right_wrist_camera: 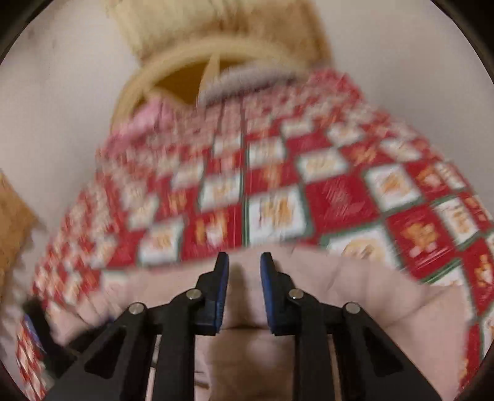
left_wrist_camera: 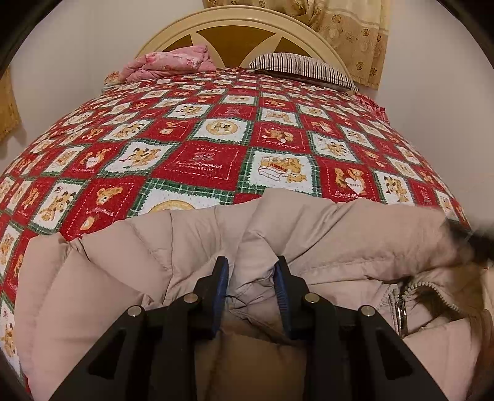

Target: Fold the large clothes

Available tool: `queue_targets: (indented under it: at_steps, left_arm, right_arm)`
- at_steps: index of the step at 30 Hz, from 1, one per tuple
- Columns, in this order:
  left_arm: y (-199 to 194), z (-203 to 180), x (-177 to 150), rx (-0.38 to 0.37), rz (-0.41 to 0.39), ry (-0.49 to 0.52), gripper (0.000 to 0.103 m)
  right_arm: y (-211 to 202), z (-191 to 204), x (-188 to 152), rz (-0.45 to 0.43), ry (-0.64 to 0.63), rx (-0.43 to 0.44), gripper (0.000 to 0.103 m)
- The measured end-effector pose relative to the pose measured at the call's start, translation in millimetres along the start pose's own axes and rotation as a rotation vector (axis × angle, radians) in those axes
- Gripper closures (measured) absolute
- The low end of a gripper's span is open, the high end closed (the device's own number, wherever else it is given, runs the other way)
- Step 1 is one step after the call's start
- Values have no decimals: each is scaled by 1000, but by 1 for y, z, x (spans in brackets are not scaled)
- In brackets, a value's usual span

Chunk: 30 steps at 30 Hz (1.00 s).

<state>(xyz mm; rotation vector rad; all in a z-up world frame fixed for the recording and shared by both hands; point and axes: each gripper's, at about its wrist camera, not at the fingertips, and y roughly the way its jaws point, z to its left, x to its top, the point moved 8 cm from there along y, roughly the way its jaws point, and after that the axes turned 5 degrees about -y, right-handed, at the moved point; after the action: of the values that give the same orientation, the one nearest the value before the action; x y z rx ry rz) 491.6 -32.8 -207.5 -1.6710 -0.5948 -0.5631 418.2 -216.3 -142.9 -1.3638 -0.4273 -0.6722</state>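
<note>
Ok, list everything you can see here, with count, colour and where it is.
Puffer jacket: one, beige, near edge of bed, zipper at right.
Bedspread: one, red, white and green teddy-bear check, covers bed.
Pink quilt: one, bundled, head of bed, left.
Striped pillow: one, dark and white, head of bed, right.
Headboard: one, cream, far end.
Curtain: yellow, behind headboard.
Left tongs: black, blue pads, parted around a jacket fold.
Right tongs: black, blue pads, over jacket; blurred.

The right wrist view is smeared all over: the bedspread (right_wrist_camera: 278, 197) squares blur into streaks, their pictures unreadable. The beige jacket (left_wrist_camera: 200, 246) runs off the bottom edge in both views, its lower part unseen. At the bed's right edge the other gripper (left_wrist_camera: 477, 239) is a dark blur, cut off. Whether the right gripper's (right_wrist_camera: 244, 268) jaws pinch fabric is unclear.
</note>
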Motion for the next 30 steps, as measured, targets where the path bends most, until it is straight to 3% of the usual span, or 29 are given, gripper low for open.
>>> queue_targets:
  at_steps: [2, 7, 11, 15, 16, 18, 19, 20, 21, 24, 26, 30]
  left_arm:
    - [-1, -2, 0, -18, -4, -3, 66]
    - [4, -4, 1, 1, -5, 2, 64]
    - [5, -4, 1, 9, 2, 12, 62]
    - [-9, 5, -5, -100, 78, -32, 62]
    - [-28, 13, -9, -158, 93, -57, 62]
    - [-67, 28, -18, -213, 51, -66, 60]
    - [-85, 36, -24, -219, 35, -61, 52]
    - [-105, 46, -32, -225, 19, -52, 41]
    - [-125, 57, -42, -240, 8, -36, 38]
    - [-180, 99, -73, -246, -54, -21, 34]
    - [-210, 130, -99, -233, -58, -23, 25]
    - [-247, 178, -150, -232, -43, -79, 24]
  right_arm:
    - [20, -4, -26, 63, -69, -54, 86]
    - [23, -18, -43, 29, 12, 41, 88]
    - [26, -11, -40, 35, -60, -55, 88]
    - [19, -3, -41, 81, -136, -151, 83]
    - [8, -3, -42, 86, -115, -143, 78]
    - [-46, -3, -43, -36, -14, -20, 54]
    - [-70, -4, -45, -90, 8, 10, 32]
    - [-92, -7, -49, -132, 17, 16, 21]
    - [-125, -11, -59, -178, 13, 13, 20]
    - [-190, -23, -94, -200, -37, 9, 20]
    - [-225, -35, -118, -210, -61, -13, 20]
    - [-291, -69, -178, -210, -96, -109, 19]
